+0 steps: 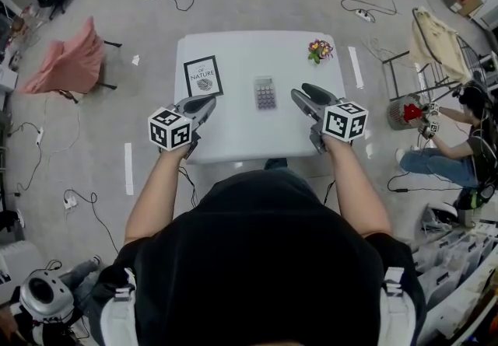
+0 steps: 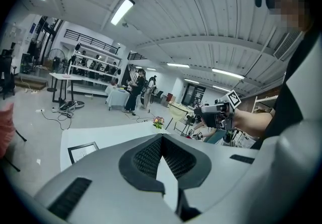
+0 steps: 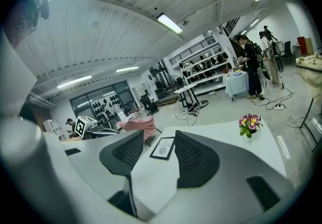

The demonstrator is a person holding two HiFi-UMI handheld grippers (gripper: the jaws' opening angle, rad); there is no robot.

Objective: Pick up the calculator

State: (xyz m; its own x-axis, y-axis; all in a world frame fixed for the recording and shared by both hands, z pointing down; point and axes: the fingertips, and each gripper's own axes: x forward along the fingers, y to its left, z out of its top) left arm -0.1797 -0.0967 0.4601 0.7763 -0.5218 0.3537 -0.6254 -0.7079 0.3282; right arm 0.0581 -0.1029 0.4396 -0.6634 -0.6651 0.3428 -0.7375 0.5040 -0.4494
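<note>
**Calculator untouched between two raised grippers**

At the far left of the head view a chair draped in pink cloth (image 1: 68, 63) stood on the floor, well apart from the white table (image 1: 233, 146). On the table's left part lay a black-framed card (image 1: 203, 76), flat and slightly turned. Just on the near side of it hung the left gripper (image 1: 208, 103), held above the table. Its own view showed the jaw tips pressed together with nothing caught between them; only a narrow wedge of white tabletop showed behind the tips.

The calculator (image 1: 265, 93) lay flat near the middle of the table, keys up, beside the card and apart from it. It sat between the two grippers, nearer the right one, and neither gripper touched it.

The right gripper (image 1: 302, 91) hovered just right of the calculator. Its jaws stood moderately apart and empty; in its own view the gap framed bare tabletop and the distant card.

Further right, near the table's far corner, stood a small bunch of flowers (image 1: 320, 49). Beyond the table's right edge, a metal rack (image 1: 436, 41) hung with pale cloth stood on the floor, and a person (image 1: 459, 146) sat beside it.
</note>
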